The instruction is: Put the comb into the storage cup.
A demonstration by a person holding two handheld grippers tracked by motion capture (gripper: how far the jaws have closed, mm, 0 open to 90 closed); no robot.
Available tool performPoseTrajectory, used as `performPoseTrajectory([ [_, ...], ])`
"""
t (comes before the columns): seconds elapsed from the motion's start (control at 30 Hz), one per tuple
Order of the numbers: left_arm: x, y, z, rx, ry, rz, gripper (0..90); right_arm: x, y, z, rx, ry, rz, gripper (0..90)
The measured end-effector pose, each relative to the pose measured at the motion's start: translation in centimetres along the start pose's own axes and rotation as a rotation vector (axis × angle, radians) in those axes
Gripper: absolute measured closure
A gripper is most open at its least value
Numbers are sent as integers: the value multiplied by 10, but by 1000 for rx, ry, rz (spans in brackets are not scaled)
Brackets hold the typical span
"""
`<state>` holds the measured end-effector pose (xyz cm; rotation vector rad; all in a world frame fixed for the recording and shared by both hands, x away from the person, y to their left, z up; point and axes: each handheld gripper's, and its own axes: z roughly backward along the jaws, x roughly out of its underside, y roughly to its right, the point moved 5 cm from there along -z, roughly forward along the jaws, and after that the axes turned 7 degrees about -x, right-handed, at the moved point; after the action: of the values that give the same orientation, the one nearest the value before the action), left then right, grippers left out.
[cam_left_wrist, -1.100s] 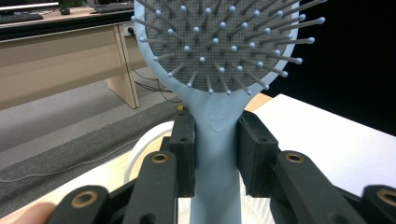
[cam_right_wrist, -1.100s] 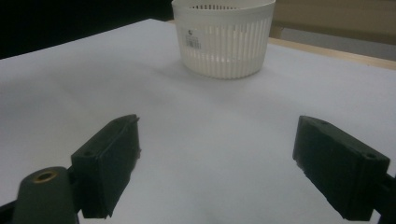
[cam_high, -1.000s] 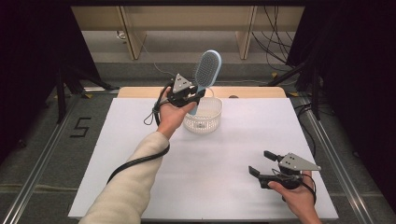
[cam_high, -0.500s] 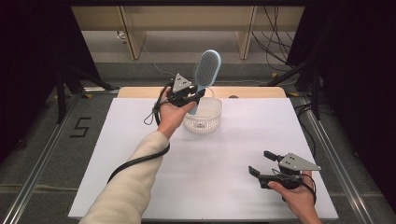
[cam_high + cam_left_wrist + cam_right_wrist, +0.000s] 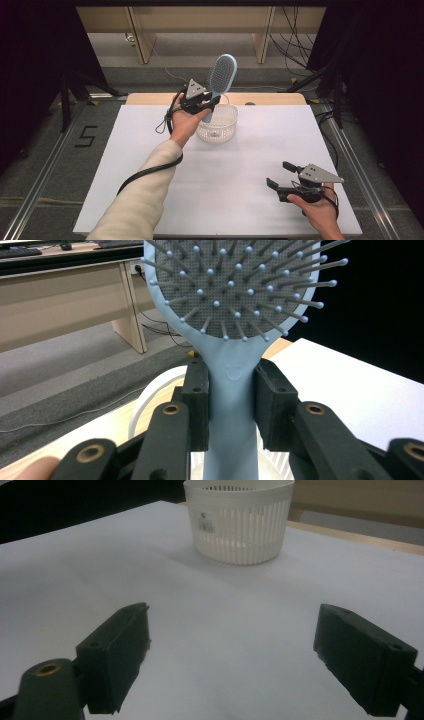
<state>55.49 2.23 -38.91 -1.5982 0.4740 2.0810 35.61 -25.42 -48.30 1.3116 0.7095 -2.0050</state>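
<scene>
A light blue hairbrush (image 5: 221,75) stands upright above a white slotted basket (image 5: 220,131) at the table's far middle. My left gripper (image 5: 202,103) is shut on the brush's handle (image 5: 232,405), both pads pressing its sides, with the bristled head (image 5: 240,285) rising above the jaws. In the left gripper view the basket's rim (image 5: 147,400) lies just below and behind the jaws. My right gripper (image 5: 280,175) rests low over the near right of the table, open, with nothing between its pads (image 5: 120,650). From it the basket (image 5: 240,520) stands farther off, straight ahead.
The white table sheet (image 5: 225,180) covers most of the top; a strip of bare wood (image 5: 270,98) shows along the far edge. Desks and cables stand beyond on the floor. A cable (image 5: 150,170) trails from the left gripper along the sleeve.
</scene>
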Motion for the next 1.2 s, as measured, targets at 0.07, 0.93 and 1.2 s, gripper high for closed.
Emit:
performPoseTrajectory([
  [0.07,0,0,-1,1,1,0,699,0,0,0,-1,-1,3,156],
  [0.93,0,-1,-10,5,-15,6,699,0,0,0,0,2,0,156],
  [1.2,3,-1,-13,11,-26,6,699,0,0,0,1,2,1,156],
])
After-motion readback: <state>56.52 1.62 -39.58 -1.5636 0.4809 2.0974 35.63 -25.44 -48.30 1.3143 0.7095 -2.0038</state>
